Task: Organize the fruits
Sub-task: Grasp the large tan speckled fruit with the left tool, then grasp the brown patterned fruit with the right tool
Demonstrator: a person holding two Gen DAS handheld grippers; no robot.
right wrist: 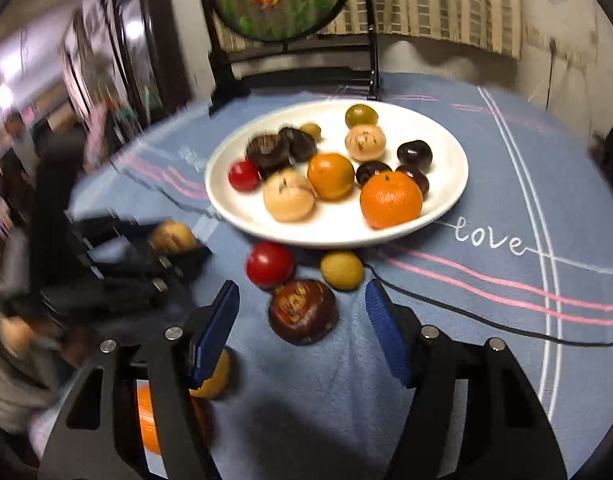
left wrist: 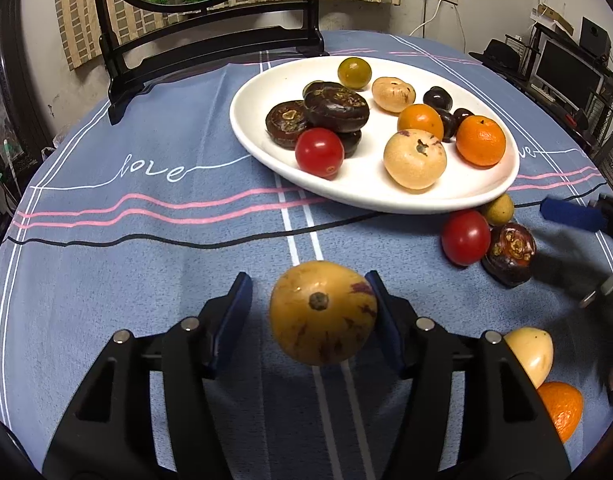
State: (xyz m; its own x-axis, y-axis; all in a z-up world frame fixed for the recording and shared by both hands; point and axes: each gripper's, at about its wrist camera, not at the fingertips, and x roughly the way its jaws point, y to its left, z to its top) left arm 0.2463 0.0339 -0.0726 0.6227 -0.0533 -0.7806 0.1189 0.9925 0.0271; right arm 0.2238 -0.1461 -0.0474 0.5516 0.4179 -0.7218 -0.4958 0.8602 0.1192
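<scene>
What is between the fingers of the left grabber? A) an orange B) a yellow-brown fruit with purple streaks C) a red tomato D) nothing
B: in the left wrist view the yellow-brown streaked fruit sits between the fingers of the left gripper, near the white plate.

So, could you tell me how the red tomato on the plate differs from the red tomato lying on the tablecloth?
The plate tomato sits inside the white plate, against the dark brown fruits. The tablecloth tomato lies off the plate, just below its rim, beside a dark brown fruit and a green one. Both are round, glossy and red; neither is in a tool.
</scene>
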